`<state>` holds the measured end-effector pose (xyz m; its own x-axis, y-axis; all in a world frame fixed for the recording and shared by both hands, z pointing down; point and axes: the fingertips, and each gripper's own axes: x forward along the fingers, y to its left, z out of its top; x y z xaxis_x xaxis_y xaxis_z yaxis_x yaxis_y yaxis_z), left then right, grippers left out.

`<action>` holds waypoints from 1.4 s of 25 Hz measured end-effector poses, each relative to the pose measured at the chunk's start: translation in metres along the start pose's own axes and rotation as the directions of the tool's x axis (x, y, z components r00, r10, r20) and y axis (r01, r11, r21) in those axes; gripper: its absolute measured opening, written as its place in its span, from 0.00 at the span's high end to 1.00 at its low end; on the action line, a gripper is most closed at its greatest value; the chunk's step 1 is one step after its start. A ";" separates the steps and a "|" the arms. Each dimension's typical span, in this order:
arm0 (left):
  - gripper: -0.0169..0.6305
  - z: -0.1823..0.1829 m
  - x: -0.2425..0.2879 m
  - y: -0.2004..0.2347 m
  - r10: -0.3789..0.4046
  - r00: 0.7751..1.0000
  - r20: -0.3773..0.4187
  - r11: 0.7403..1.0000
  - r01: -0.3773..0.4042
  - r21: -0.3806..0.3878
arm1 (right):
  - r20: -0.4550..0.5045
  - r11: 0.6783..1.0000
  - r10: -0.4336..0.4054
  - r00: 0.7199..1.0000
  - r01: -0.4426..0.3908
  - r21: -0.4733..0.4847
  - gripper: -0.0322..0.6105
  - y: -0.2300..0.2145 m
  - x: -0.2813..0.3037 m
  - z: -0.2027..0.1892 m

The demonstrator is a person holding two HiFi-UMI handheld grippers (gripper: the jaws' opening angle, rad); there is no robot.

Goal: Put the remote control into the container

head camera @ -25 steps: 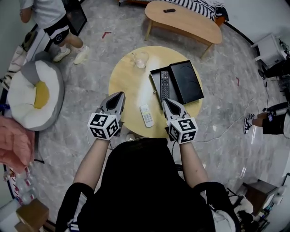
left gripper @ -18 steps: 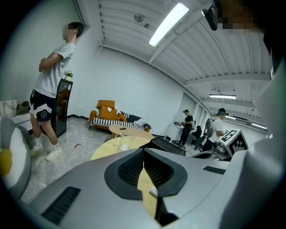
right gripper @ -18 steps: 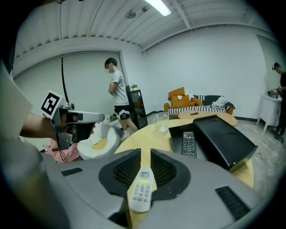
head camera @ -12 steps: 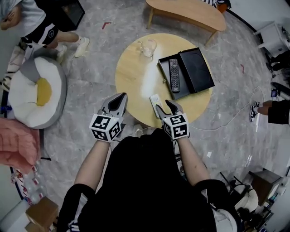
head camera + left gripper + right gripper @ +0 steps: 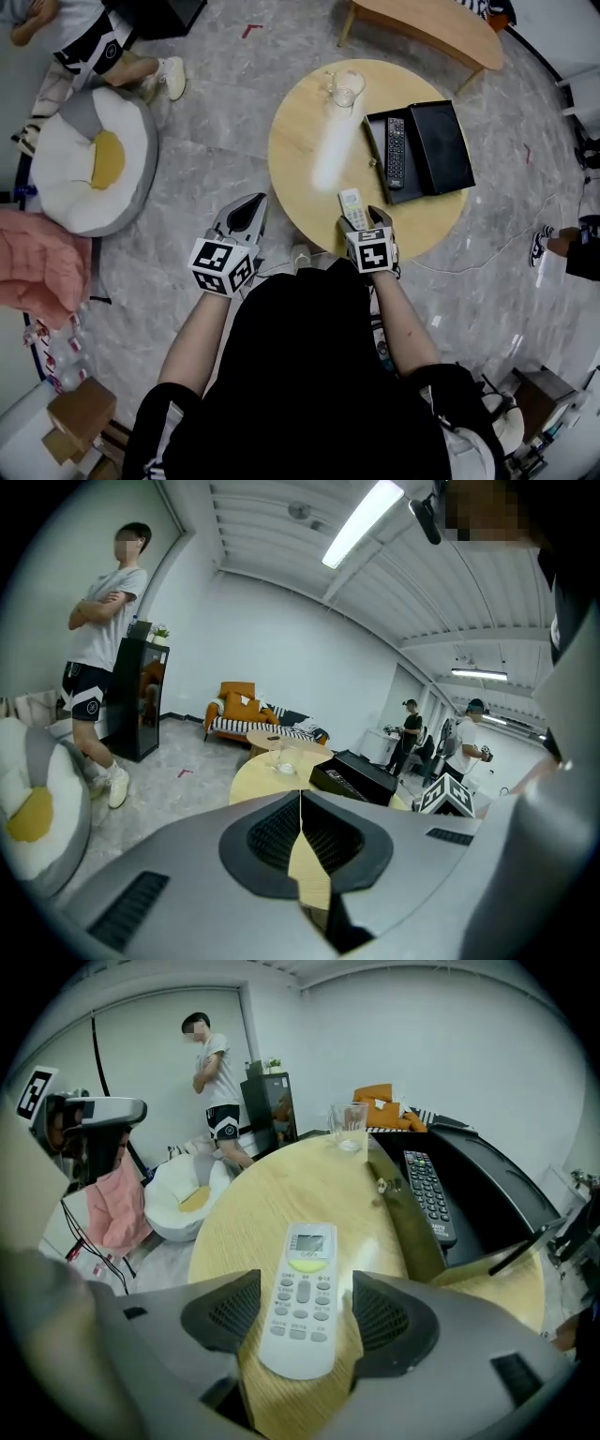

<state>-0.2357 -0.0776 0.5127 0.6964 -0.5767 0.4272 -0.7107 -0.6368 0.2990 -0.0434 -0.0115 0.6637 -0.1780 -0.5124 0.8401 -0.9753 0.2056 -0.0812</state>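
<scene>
**Head view.** The round wooden desk (image 5: 309, 141) is the landmark. The white remote control (image 5: 352, 208) lies flat on the desk at its near edge. The right tool (image 5: 362, 218) is at that same edge, with one jaw on each side of the remote's near end. The left tool (image 5: 249, 202) hangs off the desk, over the floor beside its near-left rim. The open black container (image 5: 448, 150) sits on the right part of the desk. A black remote control (image 5: 395, 152) lies in the container half that is closer to the desk's middle. A clear glass (image 5: 343, 89) stands at the desk's far edge. A white cushion (image 5: 94, 159) lies on the floor, well to the left of the desk.

**Left gripper view.** The left tool (image 5: 300, 819) is clenched, its jaws meeting in a thin seam with nothing between them. Beyond the jaws are the desk (image 5: 255, 772), the glass (image 5: 284, 756) and the container (image 5: 361, 776). A person (image 5: 101, 658) stands on the floor, far left of the desk.

**Right gripper view.** The right tool (image 5: 305, 1314) is released, with its jaws spread. The white remote control (image 5: 302, 1290) lies face-up on the desk (image 5: 272, 1185) between the two pads, its screen end pointing toward the desk's middle. Whether either pad touches it cannot be told. Further along the desk are the container (image 5: 492, 1190), holding the black remote control (image 5: 428, 1192), and the glass (image 5: 349, 1125).
</scene>
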 end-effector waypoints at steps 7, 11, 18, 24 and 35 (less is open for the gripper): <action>0.96 -0.011 -0.004 0.008 0.022 0.999 -0.024 0.999 -0.022 -0.026 | -0.038 0.997 -0.070 0.997 0.070 0.008 0.50 -0.003 0.012 -0.002; 0.96 -0.017 -0.008 0.013 0.033 0.999 -0.033 0.998 -0.034 -0.053 | -0.052 0.997 -0.066 0.996 0.068 0.035 0.50 -0.002 0.016 -0.002; 0.96 -0.017 -0.006 0.011 0.029 0.999 -0.030 0.998 -0.031 -0.055 | -0.080 0.998 -0.063 0.995 0.065 0.021 0.54 -0.001 0.017 -0.001; 0.96 -0.014 -0.004 0.006 0.022 1.000 -0.018 0.999 -0.023 -0.047 | -0.013 0.996 -0.058 0.998 0.059 0.060 0.54 -0.003 -0.001 0.016; 0.96 0.002 0.017 -0.013 0.008 0.999 0.032 0.998 -0.006 -0.055 | 0.139 0.998 -0.065 0.988 0.061 0.032 0.54 -0.026 -0.048 0.074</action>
<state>-0.2143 -0.0805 0.5143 0.6938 -0.5977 0.4018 -0.7192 -0.6045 0.3426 -0.0190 -0.0543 0.5857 -0.1306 -0.6356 0.7609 -0.9881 0.1467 -0.0470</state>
